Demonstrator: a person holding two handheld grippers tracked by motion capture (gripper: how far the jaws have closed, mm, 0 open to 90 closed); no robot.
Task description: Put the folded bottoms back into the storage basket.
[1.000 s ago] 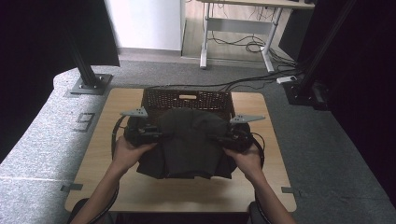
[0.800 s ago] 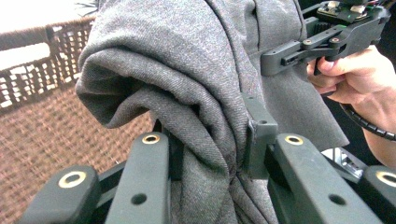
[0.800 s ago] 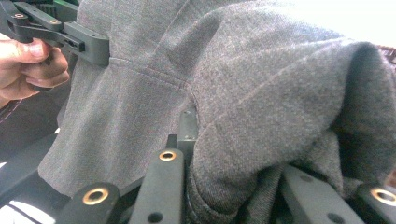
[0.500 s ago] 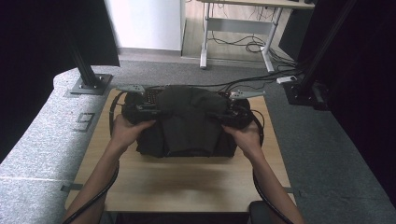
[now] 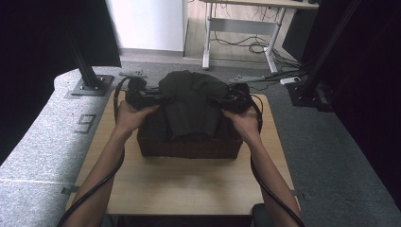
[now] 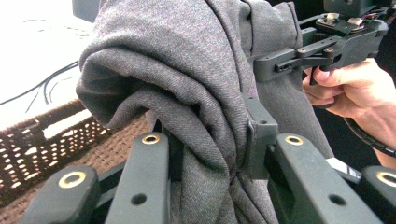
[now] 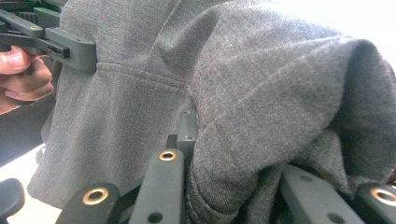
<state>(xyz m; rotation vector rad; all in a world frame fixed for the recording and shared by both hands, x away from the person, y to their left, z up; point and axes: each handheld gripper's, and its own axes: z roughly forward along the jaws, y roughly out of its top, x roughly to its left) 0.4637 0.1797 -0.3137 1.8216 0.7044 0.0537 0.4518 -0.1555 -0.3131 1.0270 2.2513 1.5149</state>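
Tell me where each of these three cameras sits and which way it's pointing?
High view: above the person's side, looking forward and down at the table, wicker basket and grey garment; both forearms, left gripper and right gripper show.
Left gripper view: rides the left gripper, looking along its jaws clamped on the garment; the other hand shows.
Right gripper view: rides the right gripper, jaws likewise in the cloth.
Shared: both gripper views show the garment and the opposite gripper.

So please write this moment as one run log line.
left claw: shut on grey garment | right claw: shut on garment | garment held above wicker basket
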